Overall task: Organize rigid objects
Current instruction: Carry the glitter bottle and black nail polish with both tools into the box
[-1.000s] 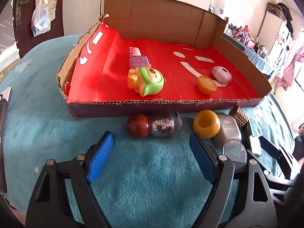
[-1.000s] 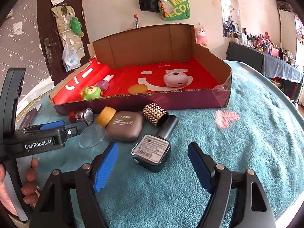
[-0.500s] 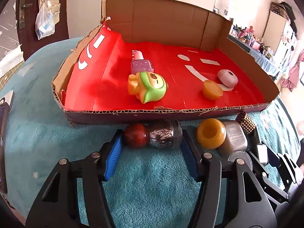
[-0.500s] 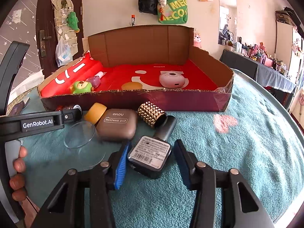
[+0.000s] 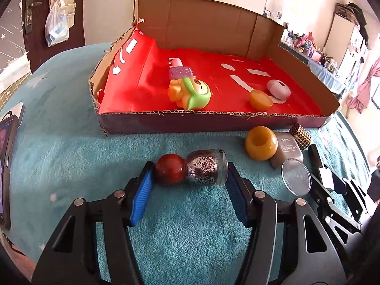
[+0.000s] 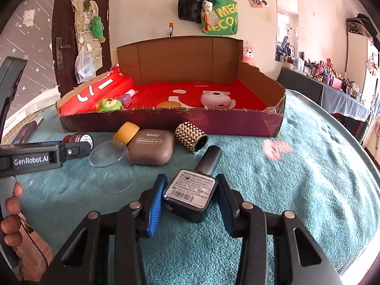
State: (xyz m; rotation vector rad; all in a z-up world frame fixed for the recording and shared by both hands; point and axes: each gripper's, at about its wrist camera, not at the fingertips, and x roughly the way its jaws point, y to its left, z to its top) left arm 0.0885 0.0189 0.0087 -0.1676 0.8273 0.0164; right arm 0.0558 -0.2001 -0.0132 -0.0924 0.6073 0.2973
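My left gripper (image 5: 187, 190) is shut on a glitter bottle with a round red cap (image 5: 192, 169), held lying sideways just above the teal blanket. My right gripper (image 6: 188, 198) is shut on a dark square nail-polish bottle (image 6: 191, 193) with a black cap, label up. A cardboard box with a red liner (image 5: 213, 118) (image 6: 171, 121) stands behind them. It holds a green toy (image 5: 192, 92), a purple nail-polish bottle (image 5: 181, 72), an orange lid (image 5: 260, 98) and a pink round device (image 6: 216, 98).
On the blanket before the box lie an orange jar (image 5: 261, 143), a brown eye-shadow case (image 6: 150, 147), a gold studded cylinder (image 6: 190, 136) and a clear lid (image 6: 108, 153). A phone (image 5: 6, 161) lies at the far left. A dresser with bottles (image 6: 332, 87) stands at right.
Both grippers moved forward and closed, the left on the glitter bottle, the right on the nail-polish bottle. The left has drawn its bottle back from the box wall.
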